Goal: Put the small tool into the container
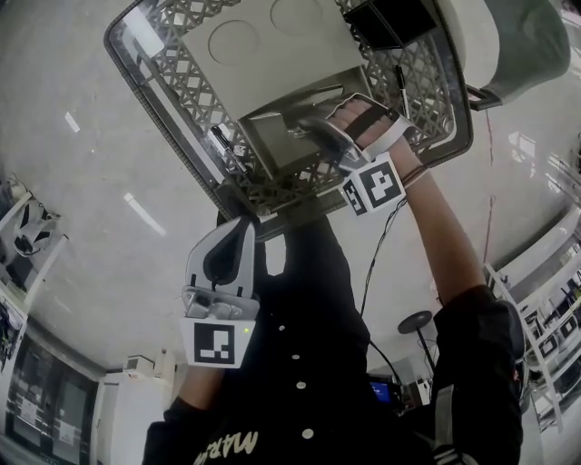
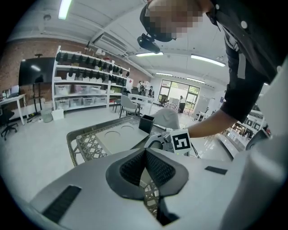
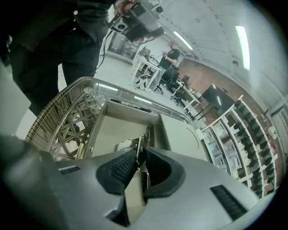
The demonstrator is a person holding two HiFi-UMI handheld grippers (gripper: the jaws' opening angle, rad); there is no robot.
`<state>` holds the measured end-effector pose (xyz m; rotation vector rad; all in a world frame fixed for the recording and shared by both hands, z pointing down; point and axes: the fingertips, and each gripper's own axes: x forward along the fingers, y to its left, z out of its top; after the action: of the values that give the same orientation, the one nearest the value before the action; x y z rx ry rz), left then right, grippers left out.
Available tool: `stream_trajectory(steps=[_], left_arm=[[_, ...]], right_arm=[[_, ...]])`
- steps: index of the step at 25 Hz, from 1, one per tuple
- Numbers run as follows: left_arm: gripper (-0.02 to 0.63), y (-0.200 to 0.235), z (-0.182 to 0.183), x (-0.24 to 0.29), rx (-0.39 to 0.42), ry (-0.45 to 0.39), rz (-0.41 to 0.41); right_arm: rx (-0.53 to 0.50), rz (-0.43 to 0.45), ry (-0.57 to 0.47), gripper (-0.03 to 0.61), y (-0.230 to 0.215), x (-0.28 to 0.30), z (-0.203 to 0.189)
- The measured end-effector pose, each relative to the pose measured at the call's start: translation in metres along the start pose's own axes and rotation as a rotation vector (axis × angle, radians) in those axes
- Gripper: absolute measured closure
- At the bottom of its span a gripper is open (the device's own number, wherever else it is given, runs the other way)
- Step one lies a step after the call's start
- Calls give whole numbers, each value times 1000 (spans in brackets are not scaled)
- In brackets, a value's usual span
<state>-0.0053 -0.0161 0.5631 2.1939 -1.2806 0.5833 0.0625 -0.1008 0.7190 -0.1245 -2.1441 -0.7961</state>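
Pale glossy floor [image 1: 82, 173] under everything.

Lattice-walled basket [image 1: 201, 86] ahead of me, tilted across the head view. A grey insert [image 1: 272, 68] with two round recesses fills most of it. At the near end of the insert is an open box-like compartment [image 1: 272, 150] with a flat pale bottom. A black box [image 1: 386, 20] sits in the far corner of the basket. A black pen [image 3: 132, 105] lies along the rim beyond the compartment.

My right tool [image 3: 139, 155] is reached into the basket, tips over the compartment. Its jaws stand a little apart: the compartment bottom shows through the gap between the pads. The small metal piece [image 3: 141, 141] stands on edge right at the tips, between them, inside the compartment's outline. The pads do not look pressed on it. I cannot tell whether it rests on the bottom.

My left tool [image 2: 145, 155] is held low, near my body, on the near side of the basket's rim and apart from it. Its jaws are together, pads meeting, nothing between them.
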Motion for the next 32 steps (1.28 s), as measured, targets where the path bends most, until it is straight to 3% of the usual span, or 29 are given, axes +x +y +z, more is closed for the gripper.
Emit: stream_trajectory(steps=[18, 23, 29, 32], left_arm=[[589, 1, 22, -5, 2, -53, 14], [588, 1, 36, -10, 26, -76, 11], [589, 1, 65, -18, 89, -106, 6], [589, 2, 87, -24, 99, -145, 4]], right_arm=[[109, 73, 31, 411, 10, -7, -2], [98, 80, 47, 439, 2, -26, 4], [116, 50, 33, 566, -24, -64, 21], [174, 7, 25, 566, -45, -91, 35]])
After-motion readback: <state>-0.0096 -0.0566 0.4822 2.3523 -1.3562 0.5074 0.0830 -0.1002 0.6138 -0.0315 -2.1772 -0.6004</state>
